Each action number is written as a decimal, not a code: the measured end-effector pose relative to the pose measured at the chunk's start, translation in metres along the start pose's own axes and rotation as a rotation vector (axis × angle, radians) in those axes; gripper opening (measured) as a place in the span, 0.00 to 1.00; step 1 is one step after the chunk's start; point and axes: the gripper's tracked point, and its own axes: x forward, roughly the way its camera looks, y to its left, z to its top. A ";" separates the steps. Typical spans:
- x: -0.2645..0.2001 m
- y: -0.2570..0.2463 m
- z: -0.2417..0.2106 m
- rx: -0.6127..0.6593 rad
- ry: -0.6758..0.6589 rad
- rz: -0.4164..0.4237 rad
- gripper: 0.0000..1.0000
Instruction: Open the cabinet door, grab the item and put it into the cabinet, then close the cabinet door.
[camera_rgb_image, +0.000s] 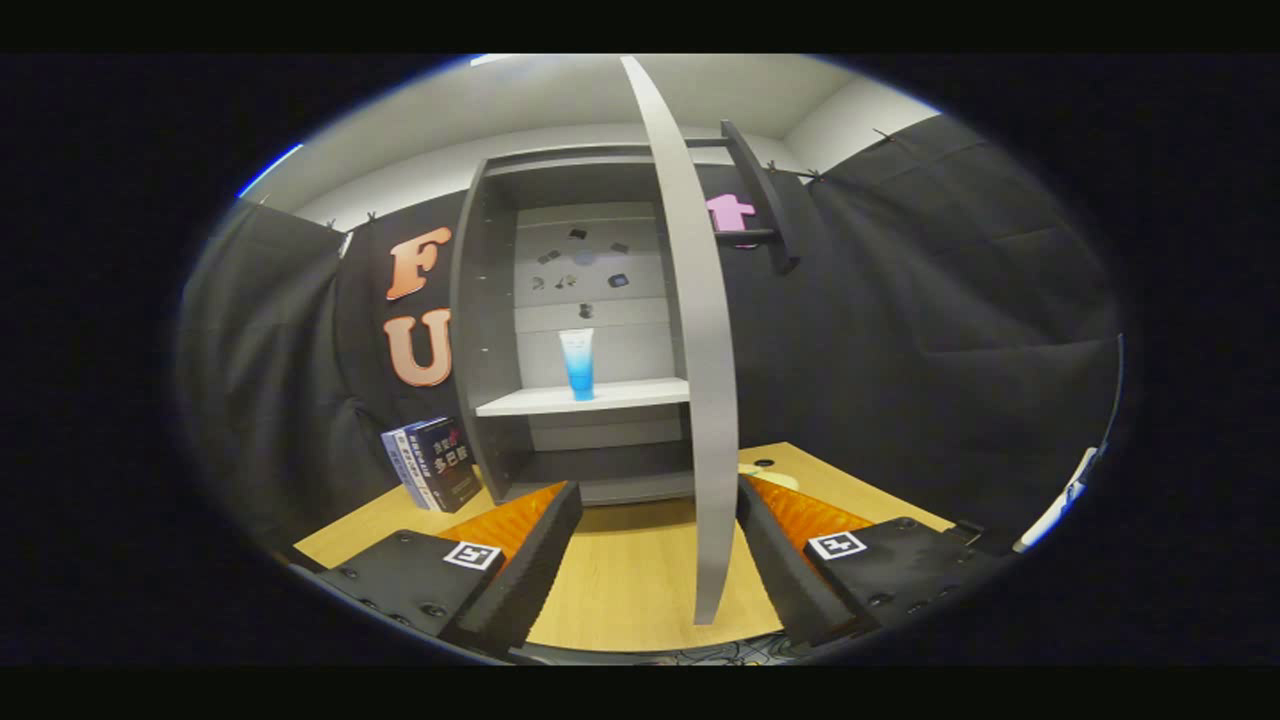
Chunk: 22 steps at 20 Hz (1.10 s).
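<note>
The gripper sits low in the frame with its two fingers spread wide and nothing pinched between them; the edge of the tall grey cabinet door stands in the gap, nearer the right finger, and whether it touches that finger I cannot tell. The door is swung open, edge-on toward the camera, running from the top centre of the frame down to just above the pale wooden tabletop. Behind it, in the middle of the frame, the dark grey open-fronted cabinet shows a white shelf, and on that shelf stands the task's item — a small blue-and-white plastic tube, upright on its cap end. So the item looks already placed, and what remains, by my reckoning, is closing the door. The door is a thin, stiff, flat panel, probably light on its hinges and smooth-faced, so a pinch on its faces could slip; pushing on the broad face near the free edge should swing it with the least effort — a hold close to the hinge would need more force. The tube would be light, somewhat squashy and easy to topple, best left untouched. At the lower left of the frame, beside the cabinet, a few dark-covered books lean on the table, well clear of the door's swing.
</note>
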 end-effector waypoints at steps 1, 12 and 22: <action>0.003 0.017 -0.002 0.007 0.002 0.033 0.96; 0.121 0.128 -0.021 0.169 0.046 0.281 0.96; 0.215 0.167 -0.023 0.072 0.033 0.236 1.00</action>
